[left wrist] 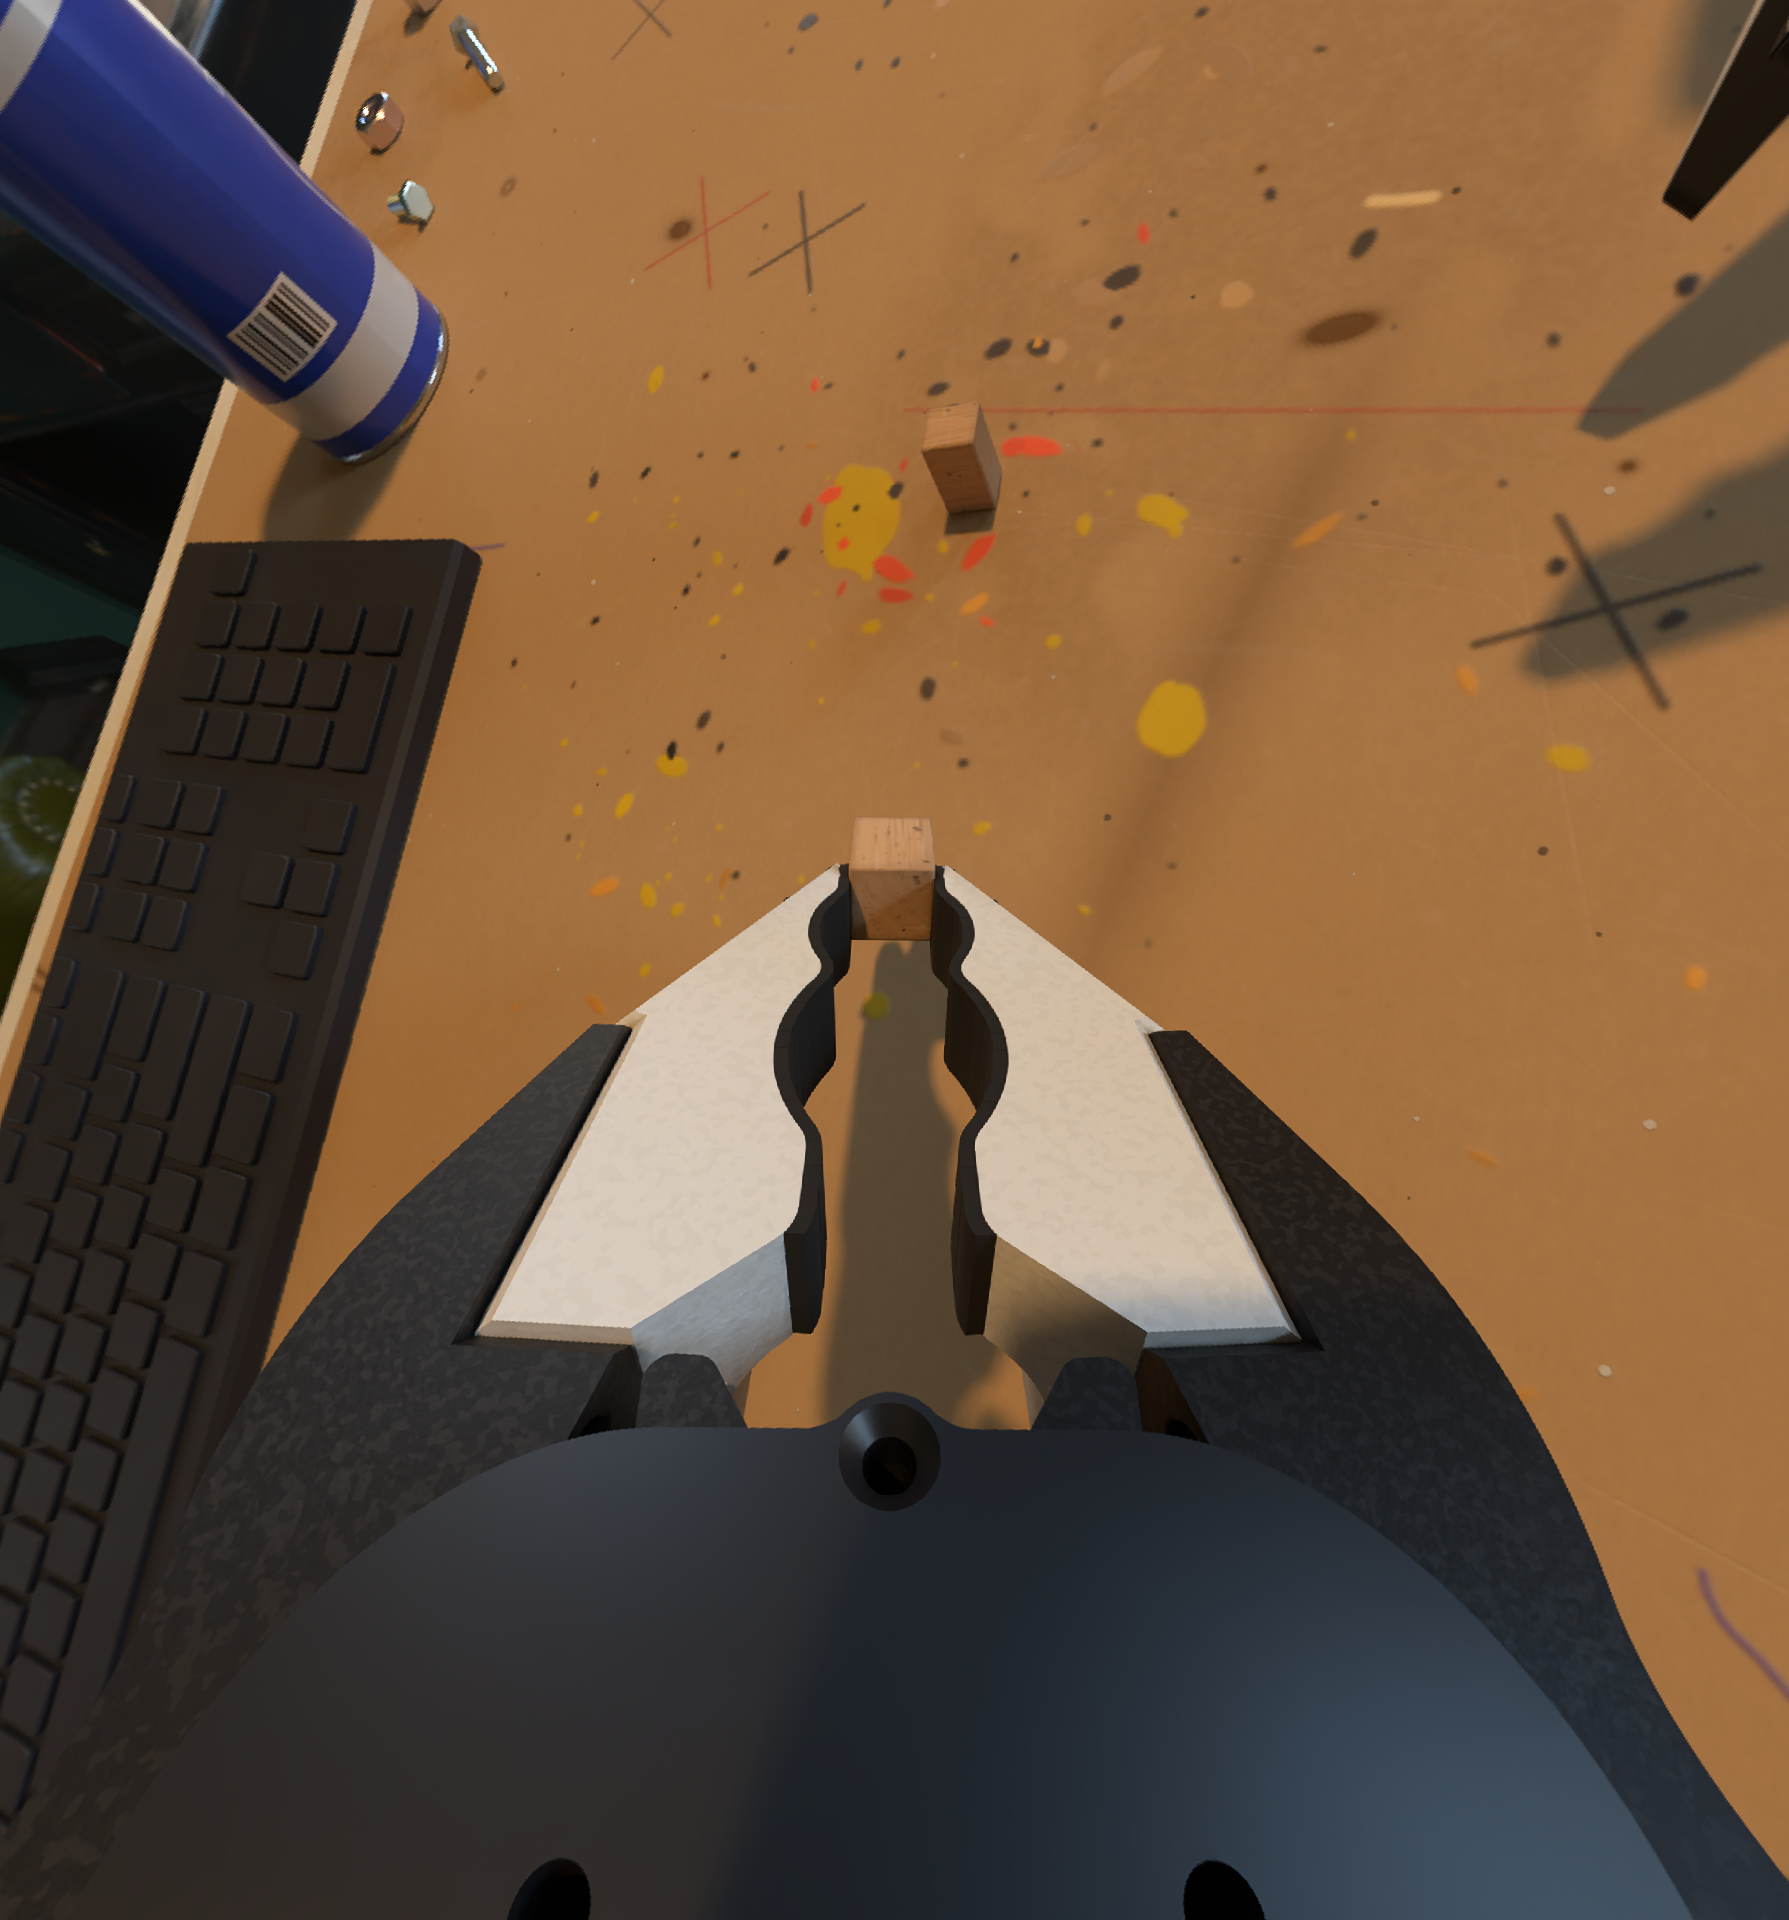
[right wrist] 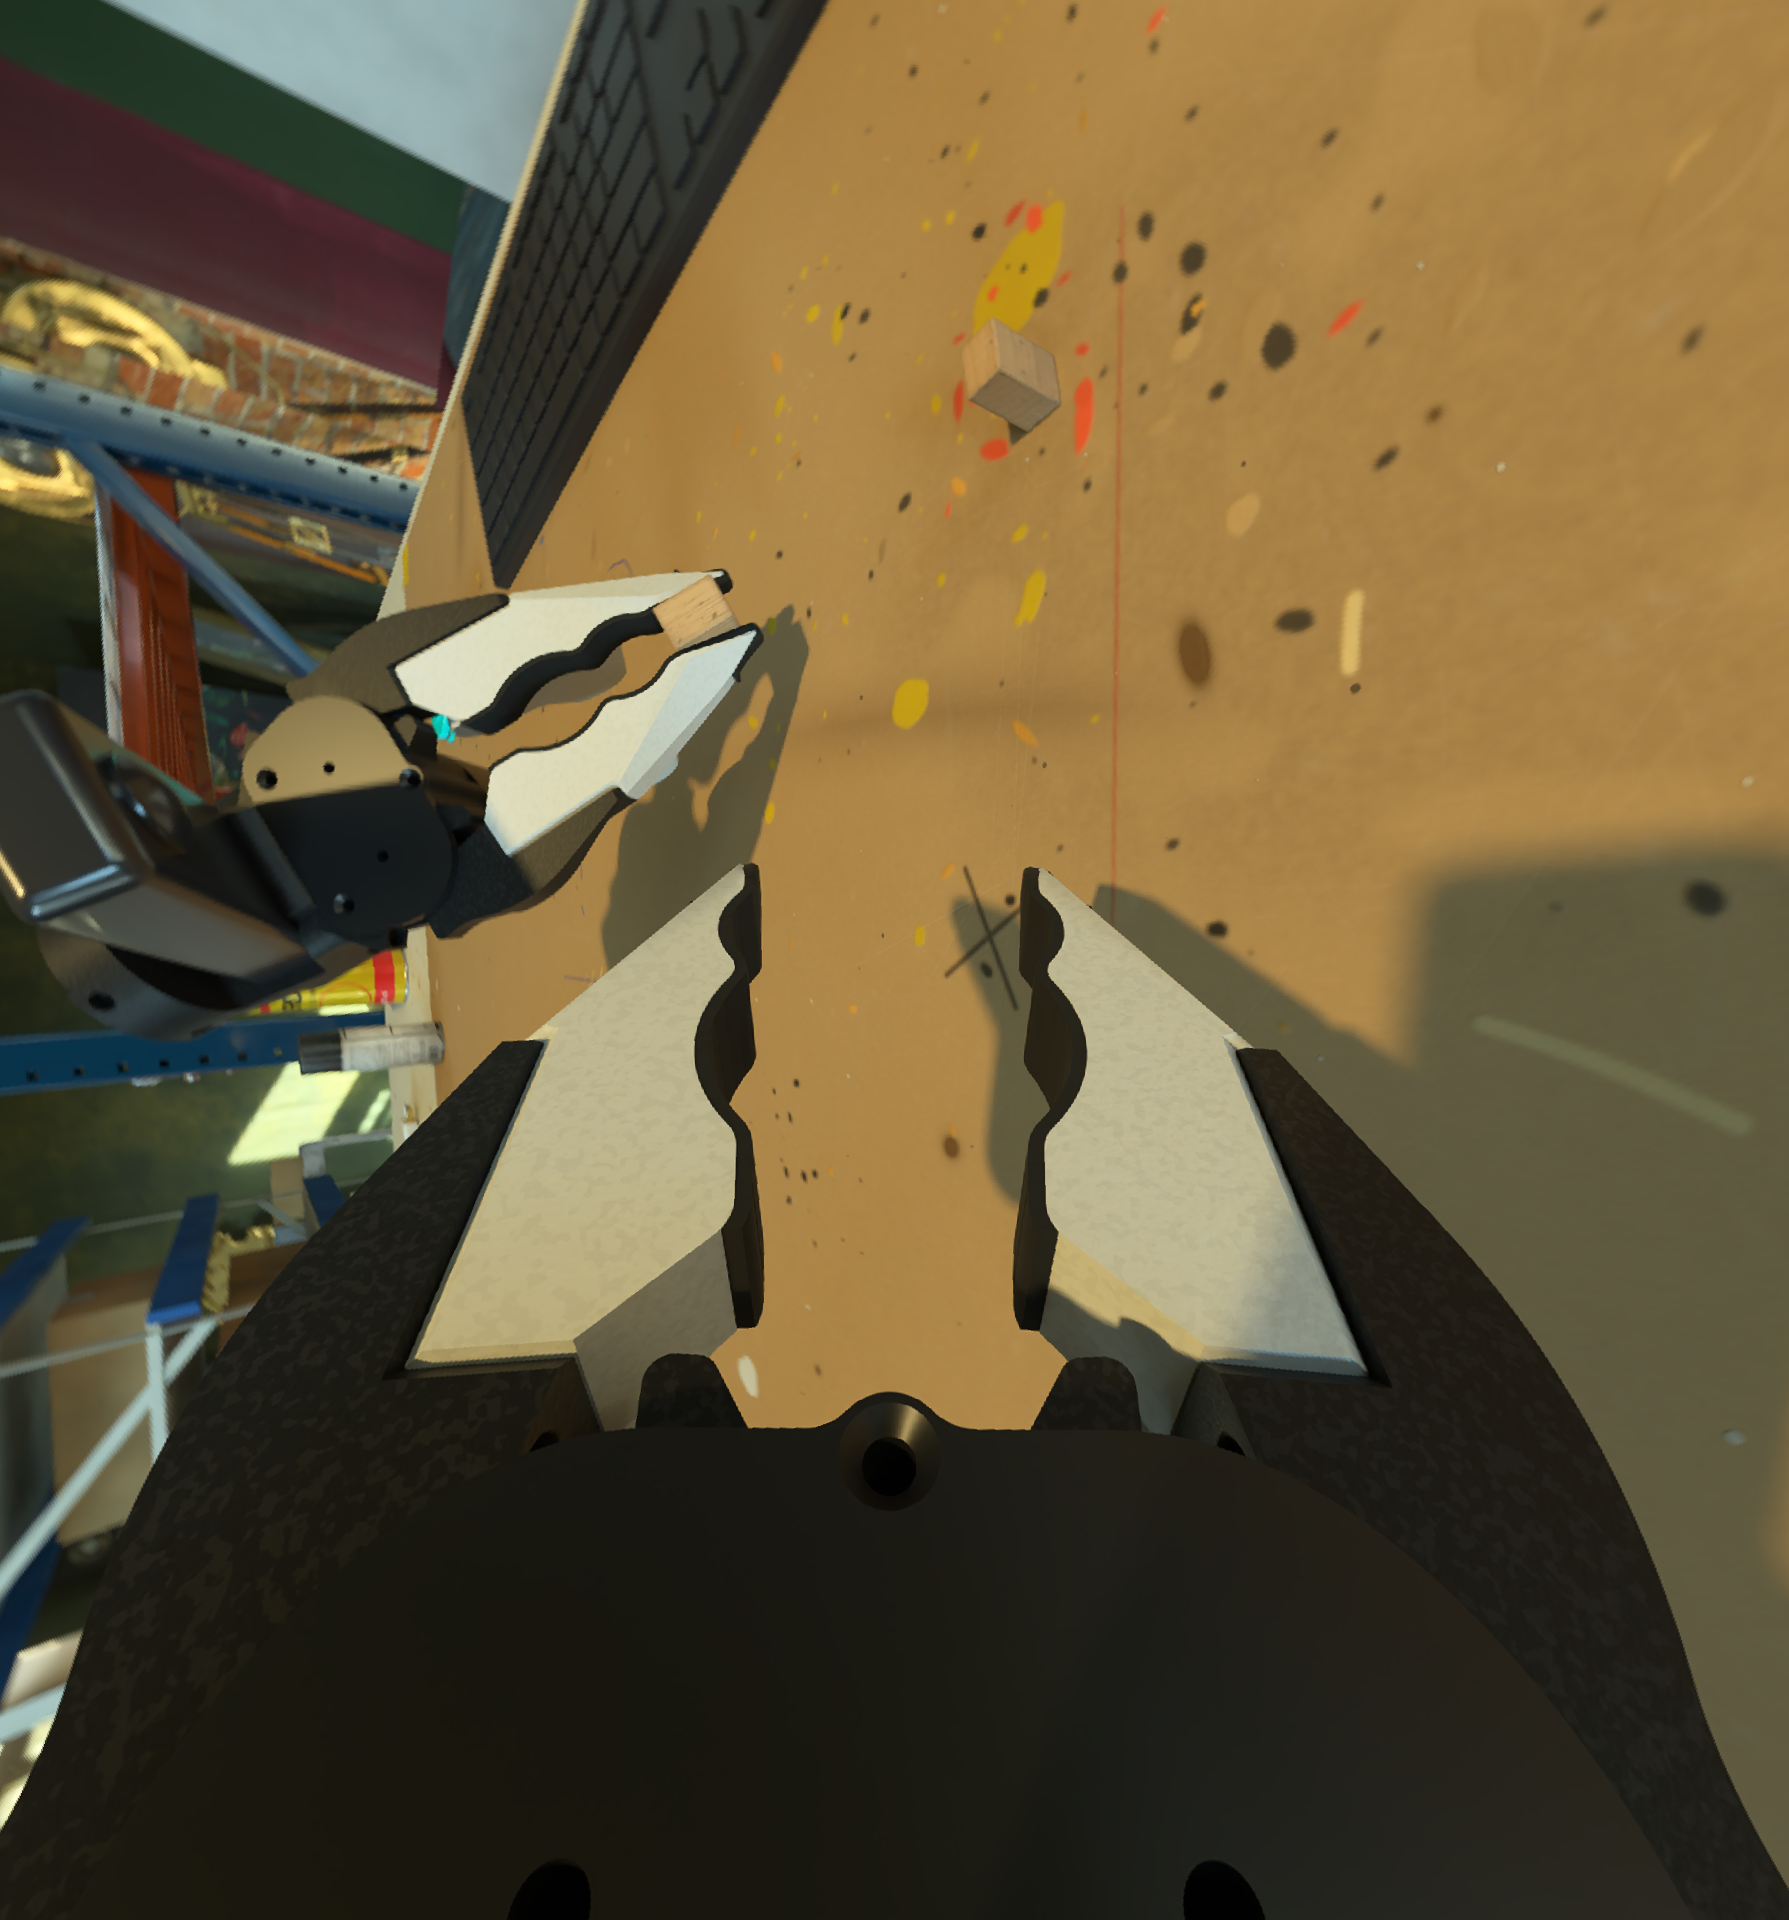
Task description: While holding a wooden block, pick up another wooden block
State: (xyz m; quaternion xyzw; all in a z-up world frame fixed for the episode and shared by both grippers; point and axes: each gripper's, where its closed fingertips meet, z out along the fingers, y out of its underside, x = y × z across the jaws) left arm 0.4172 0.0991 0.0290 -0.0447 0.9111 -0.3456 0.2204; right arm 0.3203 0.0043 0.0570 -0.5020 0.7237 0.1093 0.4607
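Left wrist view shows a small wooden block (left wrist: pixel 892 881) pinched at the very tips of the left hand-held gripper (left wrist: pixel 892 902), lifted above the paint-spattered surface (left wrist: pixel 1285 935); only the near part of the block sits between the dark pads, and its far end sticks out past them. The second wooden block (left wrist: pixel 961 455) lies farther ahead on the surface, free of any grip, just beside a yellow paint blotch (left wrist: pixel 859 517) and some red dabs. In the right wrist view that same loose block (right wrist: pixel 1011 374) rests well ahead of the right hand-held gripper (right wrist: pixel 890 894), whose fingers stand wide apart with nothing between them, hovering over a dark pencilled cross (right wrist: pixel 983 935). The left hand-held gripper (right wrist: pixel 724 623) with its held block (right wrist: pixel 698 611) hangs to the left there, near the edge. A black keyboard (left wrist: pixel 194 1039) runs along the left side, a blue can (left wrist: pixel 194 218) stands at the far left, and a few bolts (left wrist: pixel 410 203) lie beyond it. The main risk, as I judge it, is the shallow tip hold: any jolt or slackening while attention goes to the right side could let the held block slip. The loose block also sits skewed to the open fingers, so a closing without alignment could push or spin it away.
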